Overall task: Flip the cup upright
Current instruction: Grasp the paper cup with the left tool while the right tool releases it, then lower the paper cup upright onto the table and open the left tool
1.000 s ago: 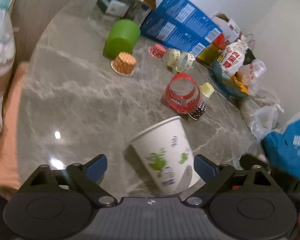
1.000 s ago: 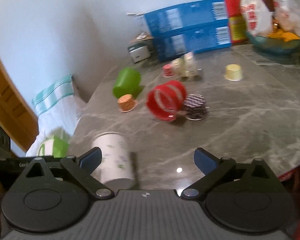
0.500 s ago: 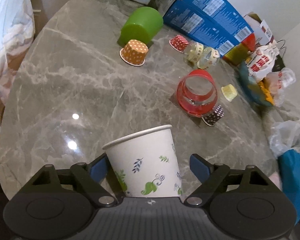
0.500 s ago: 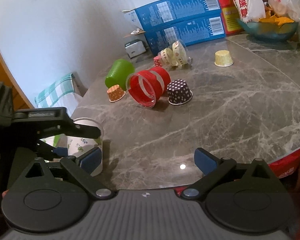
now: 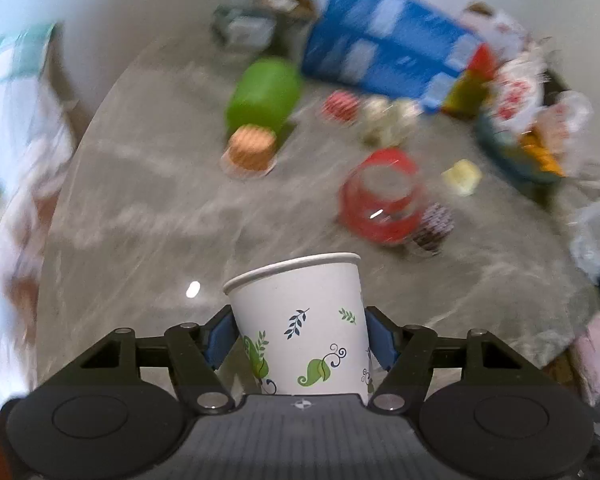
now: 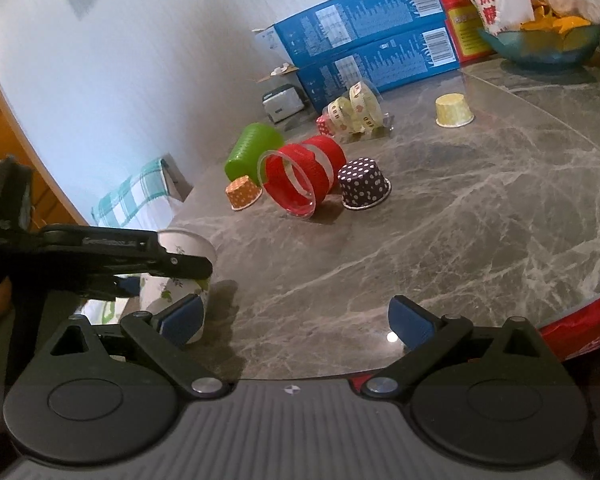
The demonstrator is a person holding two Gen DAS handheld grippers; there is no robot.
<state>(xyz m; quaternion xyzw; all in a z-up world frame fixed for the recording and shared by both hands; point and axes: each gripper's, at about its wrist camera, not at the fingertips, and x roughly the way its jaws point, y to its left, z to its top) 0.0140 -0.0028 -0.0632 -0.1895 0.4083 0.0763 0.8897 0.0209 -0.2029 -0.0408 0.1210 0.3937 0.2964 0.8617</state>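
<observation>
White paper cup with leaf print (image 5: 300,320) sits rim-up, pinched by my left hand-held gripper (image 5: 300,338) at the worktop (image 6: 440,232) edge; my right hand-held gripper (image 6: 296,318) hangs spread, holding nothing.

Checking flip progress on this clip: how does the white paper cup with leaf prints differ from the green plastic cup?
The white paper cup with leaf prints stands rim-up; the green plastic cup lies on its side. The left gripper is shut on the paper cup; nothing touches the green one. The paper cup is patterned, the green plain. Both taper.

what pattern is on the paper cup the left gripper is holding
White with green and navy leaf sprigs on the paper cup, clearest in the left wrist view.
</observation>
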